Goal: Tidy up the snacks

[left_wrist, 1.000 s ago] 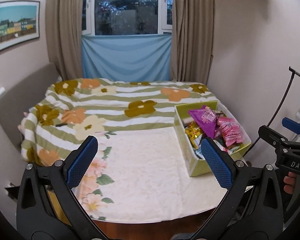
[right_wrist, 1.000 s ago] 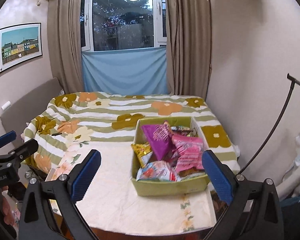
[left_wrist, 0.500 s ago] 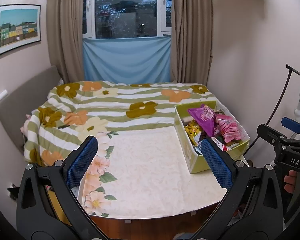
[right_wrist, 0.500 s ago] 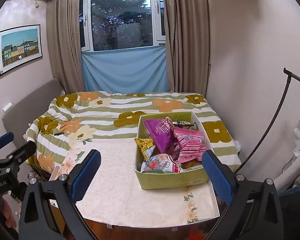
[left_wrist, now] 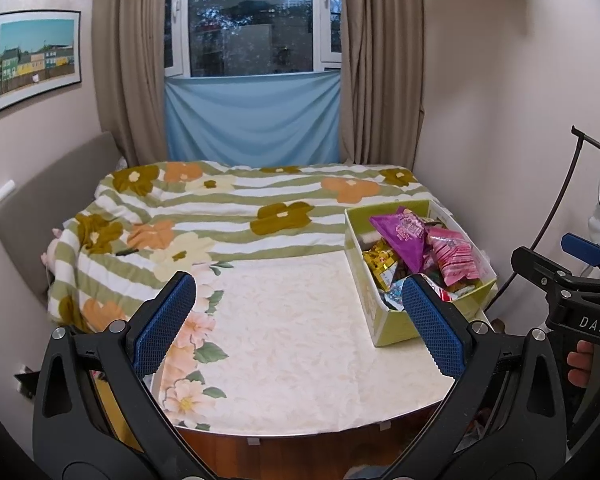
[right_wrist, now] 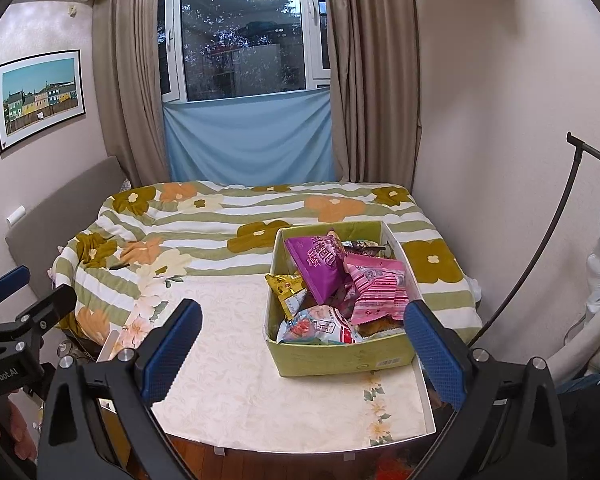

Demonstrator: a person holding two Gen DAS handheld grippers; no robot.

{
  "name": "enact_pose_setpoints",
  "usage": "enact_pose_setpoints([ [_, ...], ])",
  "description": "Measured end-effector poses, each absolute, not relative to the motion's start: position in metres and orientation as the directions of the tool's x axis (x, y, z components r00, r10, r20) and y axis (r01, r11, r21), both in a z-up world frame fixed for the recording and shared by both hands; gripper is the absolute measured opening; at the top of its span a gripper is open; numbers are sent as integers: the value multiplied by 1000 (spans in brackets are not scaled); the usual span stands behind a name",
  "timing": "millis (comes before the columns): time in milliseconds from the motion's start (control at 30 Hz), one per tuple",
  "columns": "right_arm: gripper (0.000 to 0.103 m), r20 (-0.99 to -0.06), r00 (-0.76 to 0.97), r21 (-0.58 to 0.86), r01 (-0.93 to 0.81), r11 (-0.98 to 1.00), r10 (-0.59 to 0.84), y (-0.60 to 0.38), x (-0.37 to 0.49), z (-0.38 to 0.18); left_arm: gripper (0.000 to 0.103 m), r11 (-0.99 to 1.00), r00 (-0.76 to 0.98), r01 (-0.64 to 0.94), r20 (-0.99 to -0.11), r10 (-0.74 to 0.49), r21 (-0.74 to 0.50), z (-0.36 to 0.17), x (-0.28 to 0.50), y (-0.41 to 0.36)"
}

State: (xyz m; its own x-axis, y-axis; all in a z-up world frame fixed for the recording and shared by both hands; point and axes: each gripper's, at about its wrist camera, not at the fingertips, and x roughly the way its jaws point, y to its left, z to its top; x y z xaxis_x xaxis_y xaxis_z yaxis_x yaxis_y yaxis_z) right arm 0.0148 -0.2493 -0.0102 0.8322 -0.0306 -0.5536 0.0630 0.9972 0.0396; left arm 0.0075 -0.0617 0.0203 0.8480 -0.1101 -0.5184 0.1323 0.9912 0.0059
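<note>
Snacks (left_wrist: pixel 420 252) heaped in a green box (left_wrist: pixel 392 328) at the table's (left_wrist: pixel 292 344) far right corner, seen from the left wrist – left tool (left_wrist: pixel 298 320) spread wide, empty, hovering over bare cloth; flowered bed (left_wrist: pixel 228 208) beyond. From the right wrist: right tool (right_wrist: pixel 304 344) also wide, empty – purple packet (right_wrist: pixel 316 268), pink packet (right_wrist: pixel 376 288) and yellow packet (right_wrist: pixel 288 288) piled in the box (right_wrist: pixel 340 360), just ahead, unobstructed.
</note>
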Motion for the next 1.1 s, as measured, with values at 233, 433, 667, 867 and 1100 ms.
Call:
enact_pose_setpoints([
  [233,101,-558,829,42,67,997,-32,-251,14,-11,102,991,848,135,-519,-111,8,21,9,-63],
  [433,101,-563,826,44,70,997,-33,-254,10,-12,102,991,844,134,-525,-108,11,21,9,-65],
  [667,101,-565,824,45,71,996,-33,-254,10,-11,102,991,848,133,-518,-111,5,23,8,-62],
  [867,101,-562,826,45,71,996,-34,-253,9,-12,102,992,857,126,-502,-115,-11,28,5,-57],
  [1100,101,-562,827,51,67,996,-26,-250,11,-12,102,993,861,117,-498,-103,-3,28,5,-52],
])
